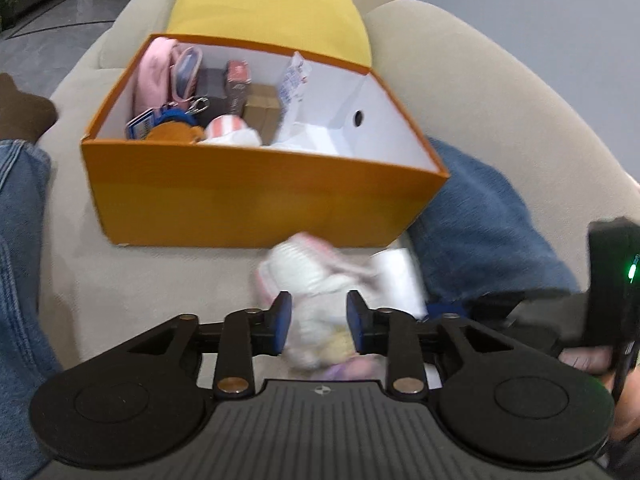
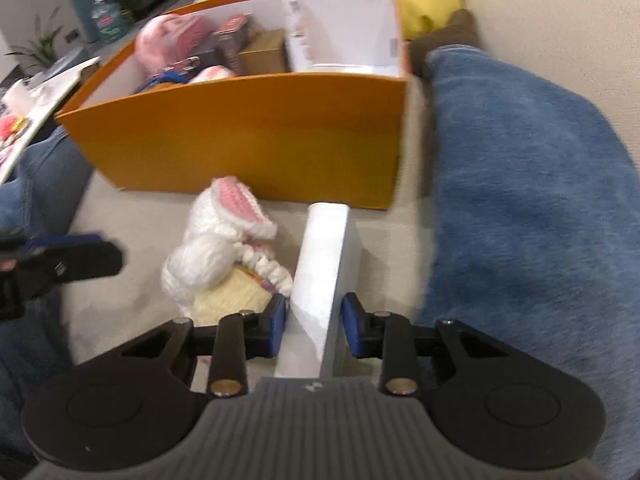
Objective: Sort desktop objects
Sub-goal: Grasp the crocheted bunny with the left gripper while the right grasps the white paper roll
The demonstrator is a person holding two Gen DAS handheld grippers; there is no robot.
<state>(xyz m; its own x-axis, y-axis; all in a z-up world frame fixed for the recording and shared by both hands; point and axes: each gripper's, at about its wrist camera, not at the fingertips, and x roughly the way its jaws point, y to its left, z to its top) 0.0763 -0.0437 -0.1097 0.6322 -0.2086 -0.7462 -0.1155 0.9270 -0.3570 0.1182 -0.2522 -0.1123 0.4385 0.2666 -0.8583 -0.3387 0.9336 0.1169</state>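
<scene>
The left tongs (image 1: 316,322) are open around the bunny toy (image 2: 224,248), not squeezing it. The toy lies on the sofa (image 1: 160,272) just before the orange box (image 1: 256,196). The right tongs (image 2: 314,326) sit around the white box (image 2: 324,264), likely to lift it; I cannot tell if they pinch.

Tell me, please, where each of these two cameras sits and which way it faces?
Left wrist: on the left gripper, looking down past a crochet bunny to the orange box; jeans at both sides.
Right wrist: on the right gripper, looking down along a white box between its fingers towards the orange box; a jeans leg on the right.
Shared: orange box, bunny, white box, yellow cushion.
</scene>
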